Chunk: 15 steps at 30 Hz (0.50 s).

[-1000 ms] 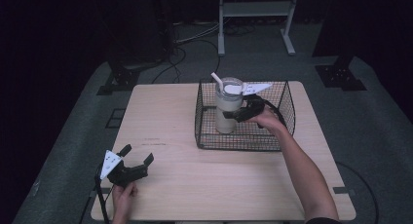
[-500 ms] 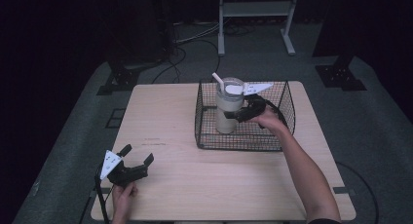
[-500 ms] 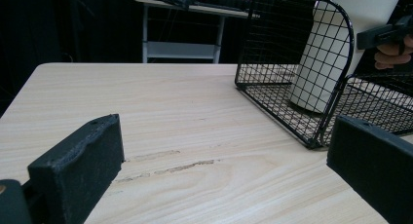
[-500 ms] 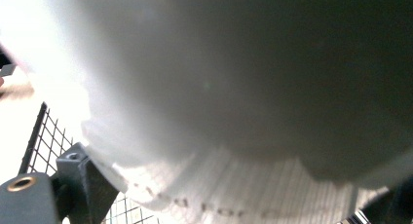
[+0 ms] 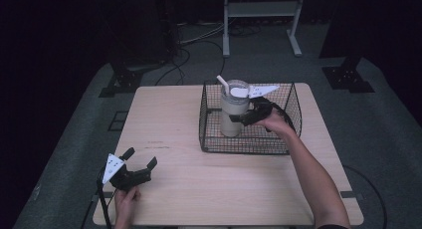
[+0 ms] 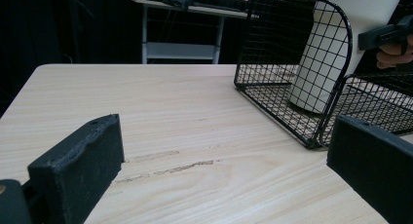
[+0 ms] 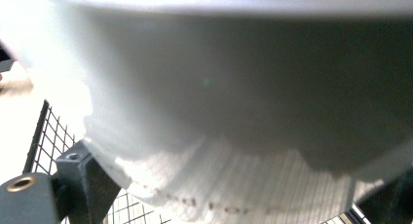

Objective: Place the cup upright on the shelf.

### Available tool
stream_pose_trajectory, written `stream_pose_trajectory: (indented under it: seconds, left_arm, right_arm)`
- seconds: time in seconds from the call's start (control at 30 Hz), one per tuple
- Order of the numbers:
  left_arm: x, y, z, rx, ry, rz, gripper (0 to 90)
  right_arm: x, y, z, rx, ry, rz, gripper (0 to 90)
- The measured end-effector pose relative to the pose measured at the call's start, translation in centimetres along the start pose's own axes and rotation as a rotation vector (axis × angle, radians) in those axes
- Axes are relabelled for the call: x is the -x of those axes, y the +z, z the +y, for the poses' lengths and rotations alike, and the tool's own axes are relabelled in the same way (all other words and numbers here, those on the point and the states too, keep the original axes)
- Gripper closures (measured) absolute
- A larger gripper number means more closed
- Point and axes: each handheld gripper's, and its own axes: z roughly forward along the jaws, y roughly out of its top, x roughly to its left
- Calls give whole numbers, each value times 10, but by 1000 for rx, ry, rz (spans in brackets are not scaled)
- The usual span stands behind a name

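Your right gripper is inside the black wire basket, its jaws set on either side of the cream tumbler about halfway up the body. In the right gripper view the tumbler's pale wall presses close between both jaws, so they look clamped on it, though the contact itself is blurred. The tumbler stands upright on the basket's floor, toward the basket's left end, with a lid and a white straw leaning out of the top. Nothing else shows in the basket. The basket sits on the far right part of the light wooden table.

Your left gripper rests near the table's front left corner, well apart from the basket, its jaws spread wide with only bare wood between them.

In the left gripper view the tumbler's top is cut off by the frame and its lower body is seen through the mesh. Faint lettering on the tumbler, in the right gripper view, is too blurred to read.
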Motion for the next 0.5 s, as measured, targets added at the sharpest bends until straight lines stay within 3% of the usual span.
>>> stream_pose_trajectory:
  seconds: [0.5]
  left_arm:
    - [0, 0, 0, 3, -1, -1, 0]
  right_arm:
    - [-3, -6, 2, -16, 4, -2, 49]
